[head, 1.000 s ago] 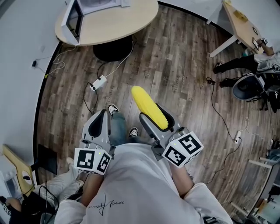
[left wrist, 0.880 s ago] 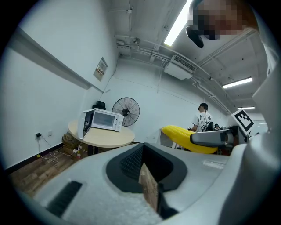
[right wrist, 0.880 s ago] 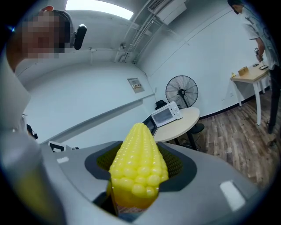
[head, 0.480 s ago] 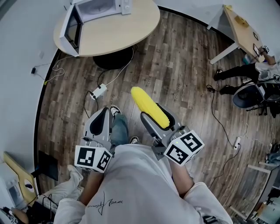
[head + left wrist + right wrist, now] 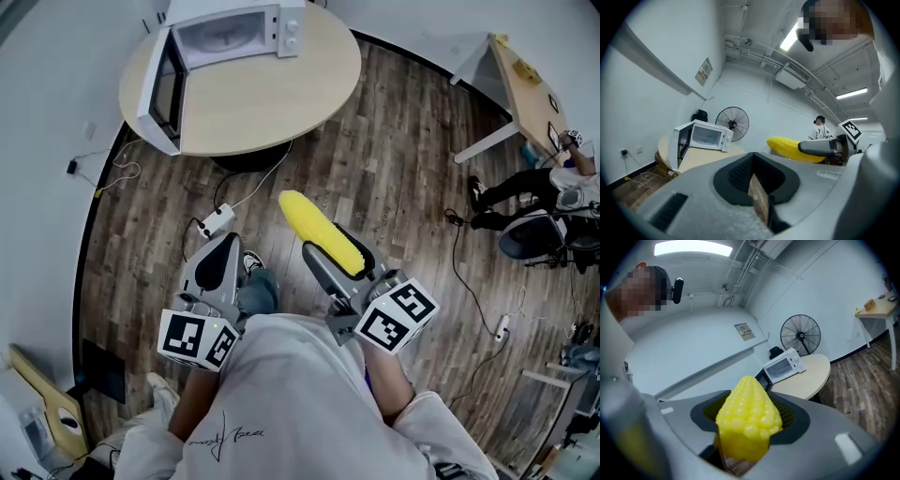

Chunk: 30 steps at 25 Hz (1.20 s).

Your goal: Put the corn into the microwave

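A yellow corn cob [image 5: 319, 232] sticks out forward from my right gripper [image 5: 328, 246], whose jaws are shut on its rear half. In the right gripper view the corn [image 5: 747, 418] fills the space between the pads. My left gripper [image 5: 217, 267] is held level beside it on the left, jaws together with nothing in them. The white microwave [image 5: 230, 36] stands on the far side of a round wooden table [image 5: 272, 94] ahead of both grippers, its door [image 5: 159, 89] swung open to the left. It also shows as the microwave [image 5: 705, 138] in the left gripper view.
A power strip [image 5: 217, 222] and cables lie on the wood floor between me and the table's dark base. A second table [image 5: 525, 70] and a seated person [image 5: 530, 192] are at the far right. A standing fan [image 5: 732, 123] is behind the microwave.
The round table and microwave have come nearer and further into the head view. Both grippers keep the same pose, with the corn still held in the right one.
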Each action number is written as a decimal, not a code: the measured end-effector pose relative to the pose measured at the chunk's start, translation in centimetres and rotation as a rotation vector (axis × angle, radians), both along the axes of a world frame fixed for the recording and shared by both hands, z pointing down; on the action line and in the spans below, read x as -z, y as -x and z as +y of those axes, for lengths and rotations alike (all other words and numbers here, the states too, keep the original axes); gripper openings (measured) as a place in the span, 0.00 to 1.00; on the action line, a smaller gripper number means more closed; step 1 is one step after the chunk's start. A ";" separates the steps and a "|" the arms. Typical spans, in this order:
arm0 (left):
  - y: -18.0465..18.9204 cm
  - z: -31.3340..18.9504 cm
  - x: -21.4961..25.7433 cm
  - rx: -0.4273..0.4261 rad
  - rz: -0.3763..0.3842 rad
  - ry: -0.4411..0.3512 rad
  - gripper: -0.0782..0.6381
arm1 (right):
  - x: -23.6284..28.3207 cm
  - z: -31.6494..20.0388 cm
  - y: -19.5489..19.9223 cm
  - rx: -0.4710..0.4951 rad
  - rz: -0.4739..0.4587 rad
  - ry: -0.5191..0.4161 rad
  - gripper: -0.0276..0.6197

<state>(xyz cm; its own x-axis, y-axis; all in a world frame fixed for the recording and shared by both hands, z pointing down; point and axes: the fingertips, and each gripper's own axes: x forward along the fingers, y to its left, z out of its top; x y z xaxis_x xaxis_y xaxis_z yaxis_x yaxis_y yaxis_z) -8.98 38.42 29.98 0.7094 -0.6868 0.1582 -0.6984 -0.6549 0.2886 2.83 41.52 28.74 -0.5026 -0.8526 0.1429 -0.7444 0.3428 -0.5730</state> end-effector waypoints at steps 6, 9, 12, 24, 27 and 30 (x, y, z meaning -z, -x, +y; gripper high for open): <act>0.8 -7.1 0.7 -0.011 0.041 0.003 0.10 | 0.8 -6.9 1.8 0.017 -0.022 -0.002 0.45; 1.7 -9.7 1.0 -0.010 0.046 -0.005 0.10 | 1.0 -9.8 2.9 0.027 -0.042 -0.003 0.45; 2.8 -12.4 0.8 -0.005 0.052 -0.002 0.10 | 1.1 -12.6 4.1 0.039 -0.047 -0.007 0.45; 5.2 -19.6 0.9 0.001 0.036 -0.025 0.10 | 2.1 -20.8 6.4 0.065 -0.016 -0.037 0.45; 4.8 -20.5 0.6 -0.007 0.026 -0.020 0.10 | 2.0 -22.2 6.0 0.062 -0.012 -0.040 0.45; 4.0 -21.2 0.7 -0.016 0.023 -0.026 0.10 | 1.6 -23.3 5.3 0.060 -0.018 -0.039 0.45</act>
<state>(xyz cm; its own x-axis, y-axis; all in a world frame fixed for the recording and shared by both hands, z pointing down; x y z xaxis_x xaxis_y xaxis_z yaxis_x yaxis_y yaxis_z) -12.96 17.21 29.32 0.7238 -0.6787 0.1243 -0.6810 -0.6737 0.2871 -2.47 18.26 27.14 -0.5548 -0.8258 0.1008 -0.7119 0.4086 -0.5711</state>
